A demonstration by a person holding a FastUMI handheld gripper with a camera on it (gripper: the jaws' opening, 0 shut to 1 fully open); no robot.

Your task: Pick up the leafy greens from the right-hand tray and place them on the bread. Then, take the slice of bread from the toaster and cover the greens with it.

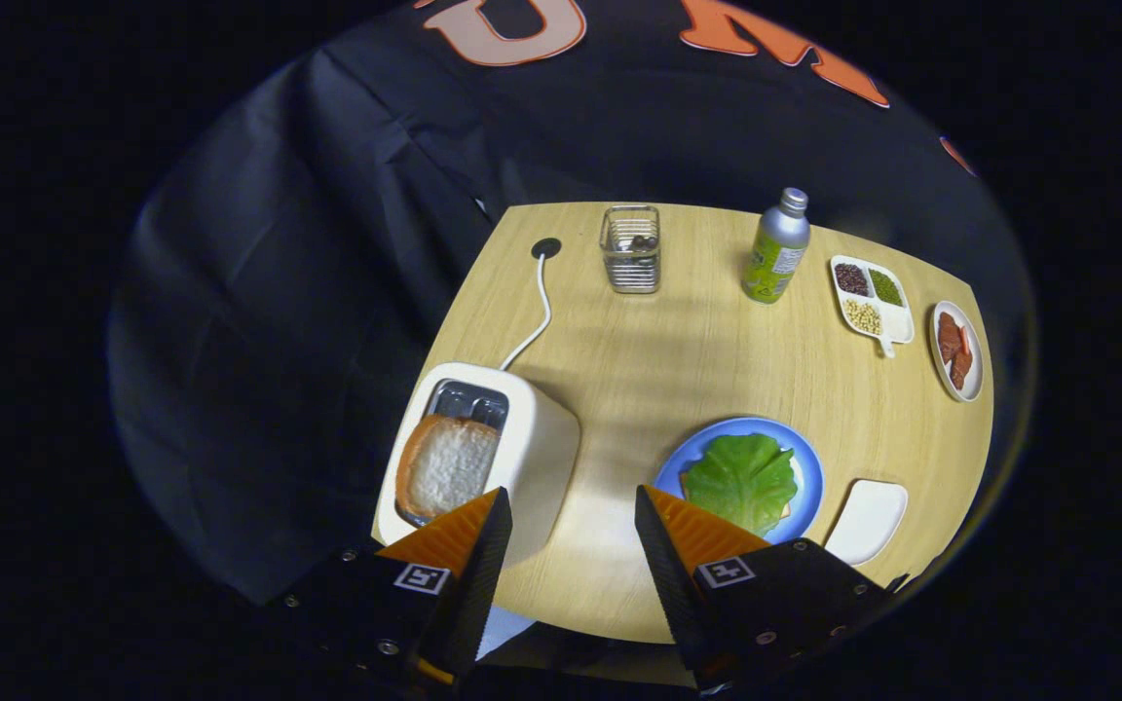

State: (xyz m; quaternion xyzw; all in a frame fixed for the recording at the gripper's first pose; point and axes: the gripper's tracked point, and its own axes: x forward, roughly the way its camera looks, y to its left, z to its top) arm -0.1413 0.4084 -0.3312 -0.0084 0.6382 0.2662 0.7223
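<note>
Claw (571,511) spread, holding nothing, above the counter (678,389). Greens (741,480) lie on the plate (809,477), right of the toaster (532,458). Bread (446,465) stands in the toaster slot.

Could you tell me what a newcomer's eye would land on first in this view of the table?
Probably the bright leafy greens lying on the blue plate, just beyond the right one of the open, empty gripper fingers. Next, the slice of bread standing up out of the white toaster, just ahead of the left finger. Farther back on the wooden table stand a green bottle and a wire basket.
</note>
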